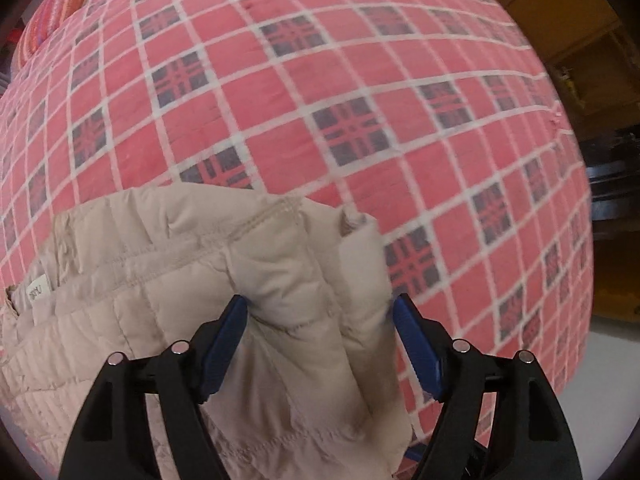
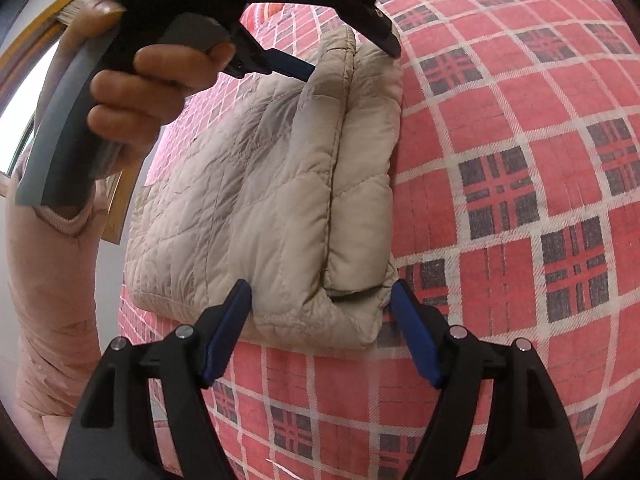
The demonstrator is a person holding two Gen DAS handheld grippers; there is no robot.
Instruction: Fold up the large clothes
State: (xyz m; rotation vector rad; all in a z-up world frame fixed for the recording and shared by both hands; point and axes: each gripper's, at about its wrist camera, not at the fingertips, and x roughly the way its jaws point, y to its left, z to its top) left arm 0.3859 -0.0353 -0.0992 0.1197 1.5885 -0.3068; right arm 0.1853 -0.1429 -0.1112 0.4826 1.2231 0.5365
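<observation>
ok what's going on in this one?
A person is folding a beige quilted jacket on a bed with a red plaid cover, one gripper in each hand. The jacket already lies as a compact folded bundle. The left gripper and the right gripper each have open fingers around a different end of it, not visibly clamped.

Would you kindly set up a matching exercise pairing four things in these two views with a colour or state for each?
Things:
1. quilted puffer jacket
2. plaid bed cover
3. left tool
4. striped knit pillow

Descriptions:
A. red with white lines and dark squares
B. open, fingers either side of a padded fold
C. beige, folded into a block
D. orange-pink, at the bed's far corner

Pairs: 1-C, 2-A, 3-B, 4-D
</observation>
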